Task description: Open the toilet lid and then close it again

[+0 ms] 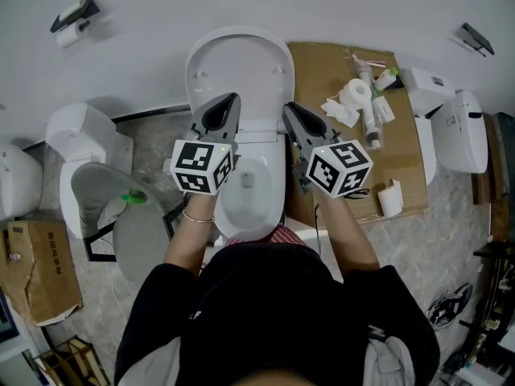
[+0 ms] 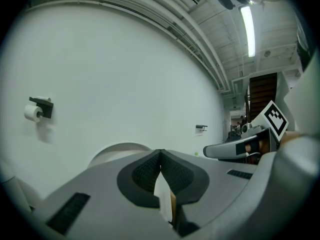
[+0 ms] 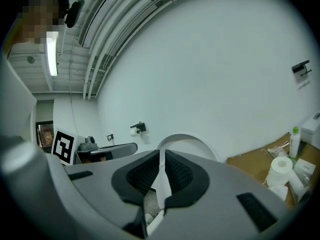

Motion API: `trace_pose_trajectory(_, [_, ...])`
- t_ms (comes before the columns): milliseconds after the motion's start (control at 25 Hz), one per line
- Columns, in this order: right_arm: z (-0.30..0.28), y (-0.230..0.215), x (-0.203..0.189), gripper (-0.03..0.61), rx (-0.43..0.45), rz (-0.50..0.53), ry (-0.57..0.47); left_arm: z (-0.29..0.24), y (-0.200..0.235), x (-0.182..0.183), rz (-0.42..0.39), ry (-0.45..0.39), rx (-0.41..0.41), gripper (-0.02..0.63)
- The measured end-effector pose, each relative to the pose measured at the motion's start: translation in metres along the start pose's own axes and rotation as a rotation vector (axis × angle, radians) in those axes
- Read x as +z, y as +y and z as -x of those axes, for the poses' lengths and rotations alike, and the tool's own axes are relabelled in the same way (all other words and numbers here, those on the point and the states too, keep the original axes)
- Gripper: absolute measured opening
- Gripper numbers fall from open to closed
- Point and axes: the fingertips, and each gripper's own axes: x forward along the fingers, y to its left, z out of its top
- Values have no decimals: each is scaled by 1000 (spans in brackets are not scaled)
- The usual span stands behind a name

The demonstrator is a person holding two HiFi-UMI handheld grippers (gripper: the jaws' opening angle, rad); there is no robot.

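Observation:
The white toilet stands straight ahead with its lid (image 1: 240, 67) raised against the wall and the bowl (image 1: 248, 191) uncovered. My left gripper (image 1: 232, 100) hovers over the bowl's left rear, tips close to the lid's lower left; it is shut and holds nothing. My right gripper (image 1: 289, 108) hovers over the right rear, also shut and empty. In the left gripper view the lid (image 2: 117, 151) rises as a white arc behind my left gripper (image 2: 160, 152). The right gripper view shows the lid (image 3: 192, 143) behind my right gripper (image 3: 162, 154).
A cardboard box (image 1: 406, 175) to the right of the toilet carries a paper roll (image 1: 355, 93) and bottles. A second toilet (image 1: 80, 147) and a grey seat (image 1: 133, 232) stand at the left. A roll holder (image 1: 72, 21) hangs on the wall. A white fixture (image 1: 460, 131) sits far right.

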Motion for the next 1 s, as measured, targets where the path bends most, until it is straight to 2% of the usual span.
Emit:
trace_pose_trajectory(480, [0, -9, 3, 26, -13, 7, -30, -3, 2, -3, 13, 12, 15, 5])
trace_pose_trajectory(640, [-2, -15, 3, 92, -11, -7, -35, -5, 3, -3, 12, 13, 24, 5])
trace_pose_trajectory(1000, [-13, -33, 7, 95, -14, 1, -40, -9, 13, -3, 16, 14, 57, 5])
